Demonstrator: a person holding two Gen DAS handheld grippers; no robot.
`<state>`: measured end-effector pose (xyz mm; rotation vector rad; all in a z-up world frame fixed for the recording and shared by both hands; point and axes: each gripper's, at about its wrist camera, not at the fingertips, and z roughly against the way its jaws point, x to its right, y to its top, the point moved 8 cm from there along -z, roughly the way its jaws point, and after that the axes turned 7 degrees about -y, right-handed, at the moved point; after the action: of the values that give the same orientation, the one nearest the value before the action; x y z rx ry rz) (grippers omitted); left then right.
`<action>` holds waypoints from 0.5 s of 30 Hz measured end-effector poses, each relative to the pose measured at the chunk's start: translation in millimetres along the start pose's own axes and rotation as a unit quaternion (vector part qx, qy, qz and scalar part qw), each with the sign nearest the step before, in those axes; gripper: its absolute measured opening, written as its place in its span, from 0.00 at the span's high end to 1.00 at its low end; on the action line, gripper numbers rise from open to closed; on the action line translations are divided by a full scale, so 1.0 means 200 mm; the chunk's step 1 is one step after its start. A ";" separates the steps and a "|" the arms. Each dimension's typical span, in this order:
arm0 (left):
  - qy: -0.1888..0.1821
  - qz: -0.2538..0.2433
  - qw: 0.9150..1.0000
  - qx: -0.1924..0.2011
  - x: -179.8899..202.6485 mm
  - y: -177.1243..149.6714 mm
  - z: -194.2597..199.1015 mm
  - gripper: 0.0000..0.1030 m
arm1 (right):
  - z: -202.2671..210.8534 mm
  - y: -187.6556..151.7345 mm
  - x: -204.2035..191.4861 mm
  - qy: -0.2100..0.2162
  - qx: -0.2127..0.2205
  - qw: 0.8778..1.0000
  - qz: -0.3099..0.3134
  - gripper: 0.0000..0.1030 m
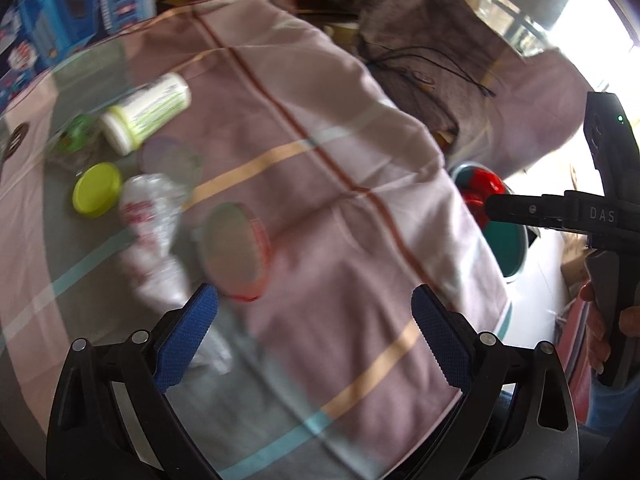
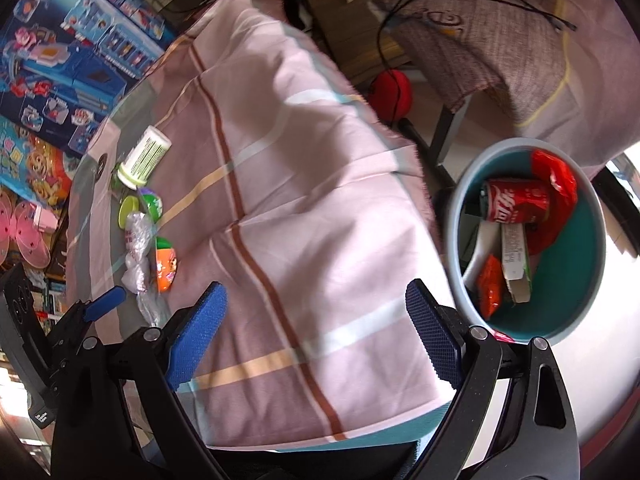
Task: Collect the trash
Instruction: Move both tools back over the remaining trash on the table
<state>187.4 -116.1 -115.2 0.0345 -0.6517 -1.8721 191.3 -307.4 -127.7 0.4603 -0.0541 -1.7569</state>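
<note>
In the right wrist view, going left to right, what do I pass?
Toy boxes → white bottle → crumpled plastic wrapper → pink striped cloth → bin with red can.

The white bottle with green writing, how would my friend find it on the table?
Start at the pink striped tablecloth and go to its far left side, where a little row of trash lies. The white bottle is at the far end of that row, lying on its side beyond the yellow-green lid. It is the only one with a white cap and green print.
</note>
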 end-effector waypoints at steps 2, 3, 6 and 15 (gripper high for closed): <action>0.008 0.014 1.000 0.007 -0.09 -0.02 0.04 0.05 | -0.02 0.00 -0.05 0.000 -0.005 1.000 0.009 0.16; 0.011 0.019 1.000 0.009 -0.11 -0.04 0.05 0.05 | -0.03 0.00 -0.09 -0.001 -0.008 1.000 0.017 0.16; 0.020 0.046 0.999 0.013 -0.26 -0.07 0.08 0.05 | -0.05 0.01 -0.17 -0.001 -0.012 0.999 0.030 0.16; 0.039 0.101 0.994 0.024 -0.58 -0.10 0.08 0.06 | -0.15 0.01 -0.41 0.006 -0.029 0.998 0.058 0.16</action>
<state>211.7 -3.9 -142.3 0.0708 -0.6224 -1.6517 217.5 -223.8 -132.7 0.4162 -0.0207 -1.6371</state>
